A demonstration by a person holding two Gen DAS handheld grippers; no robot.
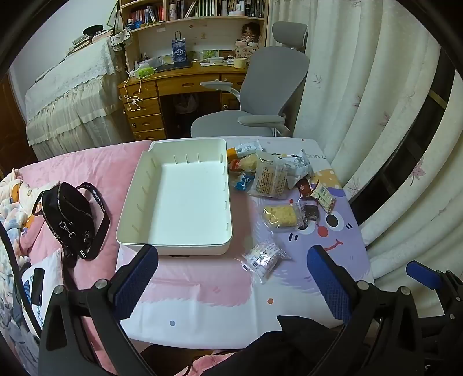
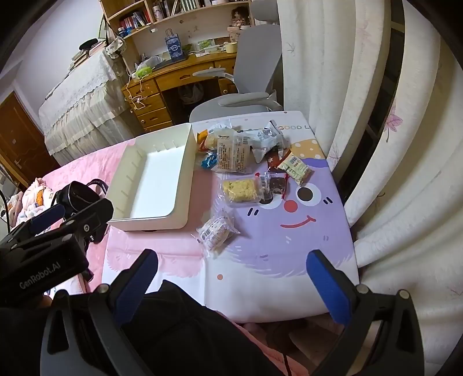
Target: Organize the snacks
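Both the left gripper (image 1: pixel 231 277) and right gripper (image 2: pixel 235 277) hang wide apart, gripping nothing, over the cartoon mat (image 1: pixel 332 260). Ahead sits the white bin (image 1: pixel 179 196), with overlapping snack packets (image 1: pixel 272 176) just right of it, their labels unreadable.

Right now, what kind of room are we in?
Most likely a bedroom that doubles as a study. A pink bed cover lies beside the small table, and a wooden desk with a bookshelf and a grey office chair stands behind.
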